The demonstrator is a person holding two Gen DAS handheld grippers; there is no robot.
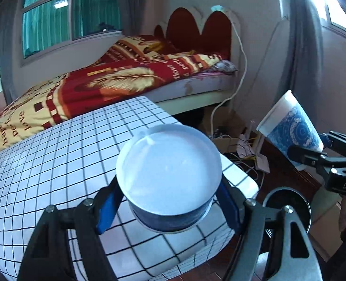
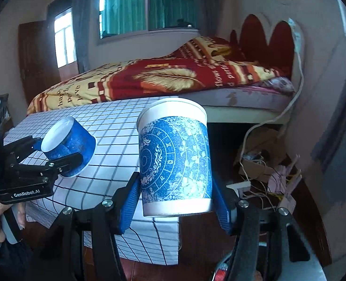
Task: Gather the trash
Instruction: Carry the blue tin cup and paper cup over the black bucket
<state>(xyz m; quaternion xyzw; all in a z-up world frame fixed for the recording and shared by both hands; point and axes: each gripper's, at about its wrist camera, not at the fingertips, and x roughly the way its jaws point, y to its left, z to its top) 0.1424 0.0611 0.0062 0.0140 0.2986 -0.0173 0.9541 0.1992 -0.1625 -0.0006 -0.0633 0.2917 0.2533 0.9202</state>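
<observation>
Blue pads [image 1: 107, 208] of the left gripper [image 1: 168, 201] were clamped on a short cup [image 1: 168, 171], kept mouth-up. Right gripper [image 2: 176, 201] was clamped on the taller cup [image 2: 174, 154], both probably headed binward [image 1: 287, 208] just below-right of the fingers.

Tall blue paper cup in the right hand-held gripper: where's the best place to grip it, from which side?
Mid-to-lower sidewall of the tall blue paper cup, fingers on opposite sides, approaching side-on. It stands upright and its thin open rim would crush.
</observation>
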